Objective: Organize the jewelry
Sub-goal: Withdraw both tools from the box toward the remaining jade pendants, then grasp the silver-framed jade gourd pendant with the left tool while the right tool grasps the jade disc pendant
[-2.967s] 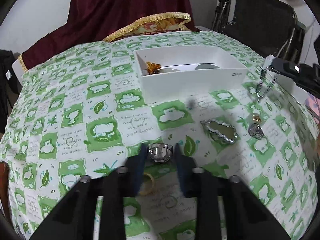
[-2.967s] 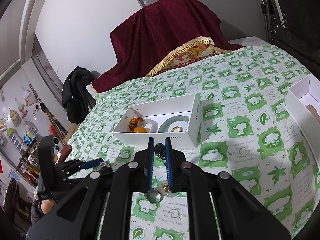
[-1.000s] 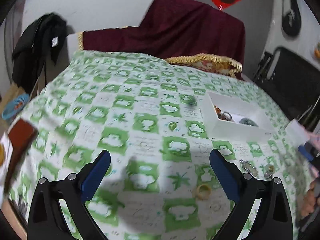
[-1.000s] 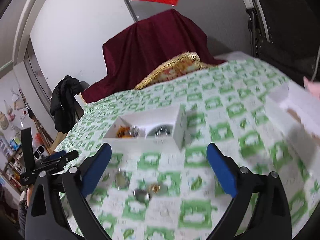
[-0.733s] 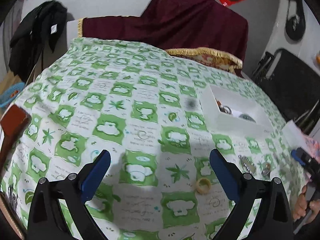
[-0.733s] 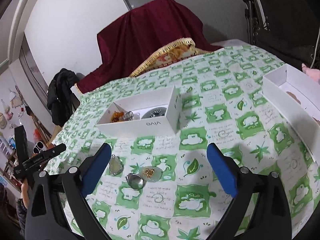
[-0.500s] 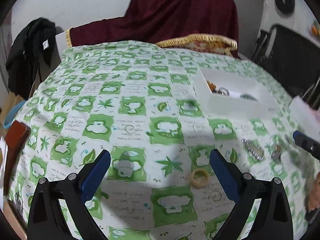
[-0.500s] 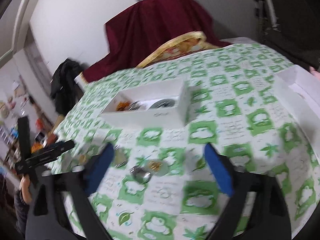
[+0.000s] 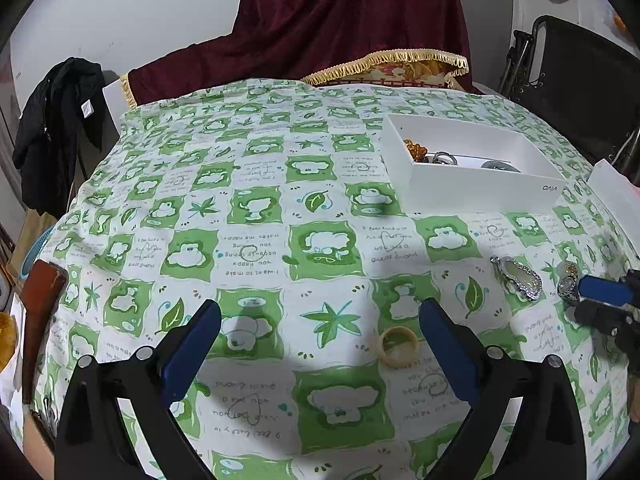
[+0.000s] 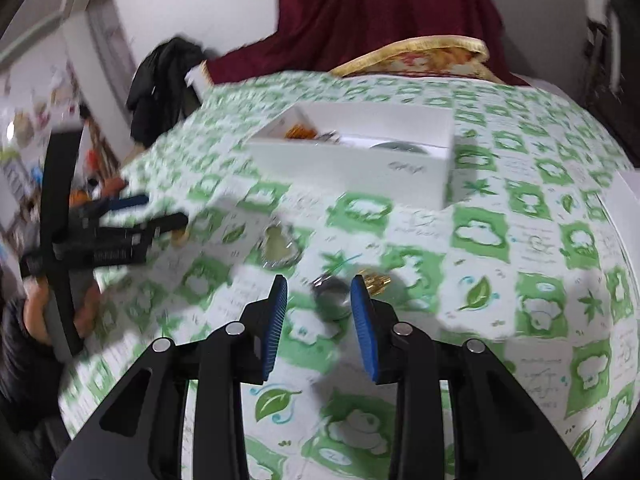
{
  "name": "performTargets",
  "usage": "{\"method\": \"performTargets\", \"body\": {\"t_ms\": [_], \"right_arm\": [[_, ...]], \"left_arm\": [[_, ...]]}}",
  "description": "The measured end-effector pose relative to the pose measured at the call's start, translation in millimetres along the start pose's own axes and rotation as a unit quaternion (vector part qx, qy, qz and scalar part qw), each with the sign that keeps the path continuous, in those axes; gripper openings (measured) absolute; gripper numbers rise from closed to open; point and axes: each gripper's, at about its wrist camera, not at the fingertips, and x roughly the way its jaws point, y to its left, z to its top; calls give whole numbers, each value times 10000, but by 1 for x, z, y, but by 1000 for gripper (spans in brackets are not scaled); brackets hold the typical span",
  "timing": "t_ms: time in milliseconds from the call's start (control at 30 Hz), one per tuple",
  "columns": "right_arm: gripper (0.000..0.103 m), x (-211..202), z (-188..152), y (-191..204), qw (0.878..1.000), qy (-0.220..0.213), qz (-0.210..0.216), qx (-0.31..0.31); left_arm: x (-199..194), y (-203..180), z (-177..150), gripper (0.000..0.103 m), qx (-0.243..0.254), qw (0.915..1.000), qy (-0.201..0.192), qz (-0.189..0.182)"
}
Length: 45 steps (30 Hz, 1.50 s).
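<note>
A white box (image 9: pixel 484 186) on the green-checked cloth holds an amber piece, a silver ring and a grey disc; it also shows in the right wrist view (image 10: pixel 352 164). My left gripper (image 9: pixel 320 320) is wide open and empty above the cloth, with a cream ring (image 9: pixel 399 347) lying just inside its right finger. A silver-framed pendant (image 9: pixel 520 273) lies to the right. My right gripper (image 10: pixel 319 296) is half open, its fingers on either side of a round silver piece (image 10: pixel 332 294) on the cloth. A gold charm (image 10: pixel 374 278) and the pendant (image 10: pixel 280 246) lie close by.
A second white box (image 9: pixel 618 196) sits at the right table edge. A dark red cloth with gold fringe (image 9: pixel 360 32) covers something behind the table. A black jacket (image 9: pixel 56 120) hangs at the left. A folding chair (image 9: pixel 580 92) stands at the back right.
My right gripper has dropped down to the cloth and narrowed from wide open around the round silver piece. My left gripper has stayed wide open and drifted slightly closer to the cream ring.
</note>
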Motion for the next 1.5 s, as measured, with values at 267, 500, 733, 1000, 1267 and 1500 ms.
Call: {"method": "performTargets", "body": {"t_ms": [267,500,733,1000,1267,1500], "right_arm": [[34,7,-7,15,9975,359,526,-312],[44,-5,-4,6,9987,157,445,-193],[44,-15,-2,-11,9999,-109,18,9],[39,-9,2,-30,9978,-66,-589,307],[41,12,2,-15,9972,321,-678,-22],[41,11,1,-15,9977,305,-604,50]], "left_arm": [[1,-1,0,100,12,10000,4,22],[0,-2,0,100,50,10000,-9,44],[0,-1,-1,100,-1,10000,-17,51],[-1,-13,1,100,240,9997,-72,-77],[3,-88,14,100,1413,9887,-185,-472],[13,-126,9,100,2178,9757,-177,-173]]}}
